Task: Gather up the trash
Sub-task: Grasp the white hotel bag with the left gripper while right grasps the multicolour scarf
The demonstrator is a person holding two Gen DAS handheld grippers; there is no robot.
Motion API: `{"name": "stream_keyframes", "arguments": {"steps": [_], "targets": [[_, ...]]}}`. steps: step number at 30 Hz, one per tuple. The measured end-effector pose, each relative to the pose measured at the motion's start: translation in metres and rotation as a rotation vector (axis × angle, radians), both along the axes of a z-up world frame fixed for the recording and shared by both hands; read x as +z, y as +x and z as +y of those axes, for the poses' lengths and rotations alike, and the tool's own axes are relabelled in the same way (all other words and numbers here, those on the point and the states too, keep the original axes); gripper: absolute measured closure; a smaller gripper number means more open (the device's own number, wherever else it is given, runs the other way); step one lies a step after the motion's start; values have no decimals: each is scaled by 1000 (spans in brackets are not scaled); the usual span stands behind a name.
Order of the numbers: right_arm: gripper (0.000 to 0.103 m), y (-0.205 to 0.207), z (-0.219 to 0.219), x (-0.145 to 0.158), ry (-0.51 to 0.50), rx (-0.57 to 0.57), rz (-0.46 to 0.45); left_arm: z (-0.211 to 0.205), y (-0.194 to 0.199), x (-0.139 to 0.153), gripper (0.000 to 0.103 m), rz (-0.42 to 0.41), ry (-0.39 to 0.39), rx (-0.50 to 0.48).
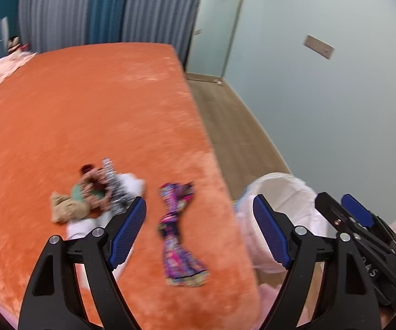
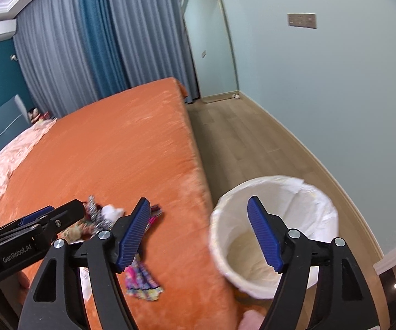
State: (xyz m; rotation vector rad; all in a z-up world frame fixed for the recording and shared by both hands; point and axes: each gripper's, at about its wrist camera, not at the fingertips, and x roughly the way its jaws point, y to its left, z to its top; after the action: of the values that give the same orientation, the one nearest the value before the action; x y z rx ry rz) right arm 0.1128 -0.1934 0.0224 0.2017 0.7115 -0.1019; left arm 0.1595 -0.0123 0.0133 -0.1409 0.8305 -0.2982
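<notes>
Jaws spread wide on our left gripper and right gripper, both empty. Purple wrapper lies between left fingers; lined bin sits behind right fingers, beside bed.

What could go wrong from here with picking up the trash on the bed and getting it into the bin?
The purple wrapper lies flat on the soft orange blanket, so the open left gripper might pinch fabric along with it. The pile of trash is loose and could scatter when grabbed. The bin stands on the floor beside the bed, so a piece let go early may miss it.
</notes>
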Motion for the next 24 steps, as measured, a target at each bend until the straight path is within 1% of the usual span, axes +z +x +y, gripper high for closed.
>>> {"name": "stream_keyframes", "arguments": {"steps": [3, 4, 7, 10, 13, 18, 24], "targets": [[27, 0, 20, -9, -5, 26, 16, 33, -4, -12, 26, 23, 12, 50], [26, 1, 28, -13, -9, 36, 22, 41, -6, -16, 24, 30, 15, 63], [25, 1, 48, -25, -24, 63, 46, 68, -10, -29, 23, 60, 9, 109], [24, 2, 66, -38, -31, 80, 70, 92, -14, -45, 23, 94, 15, 136], [21, 1, 81, -52, -40, 91, 88, 112, -19, -63, 22, 127, 33, 157], [21, 8, 104, -77, -46, 105, 137, 133, -18, -95, 22, 198, 36, 191], [21, 22, 117, -107, -51, 99, 191, 139, -13, -123, 22, 260, 31, 195]]}}
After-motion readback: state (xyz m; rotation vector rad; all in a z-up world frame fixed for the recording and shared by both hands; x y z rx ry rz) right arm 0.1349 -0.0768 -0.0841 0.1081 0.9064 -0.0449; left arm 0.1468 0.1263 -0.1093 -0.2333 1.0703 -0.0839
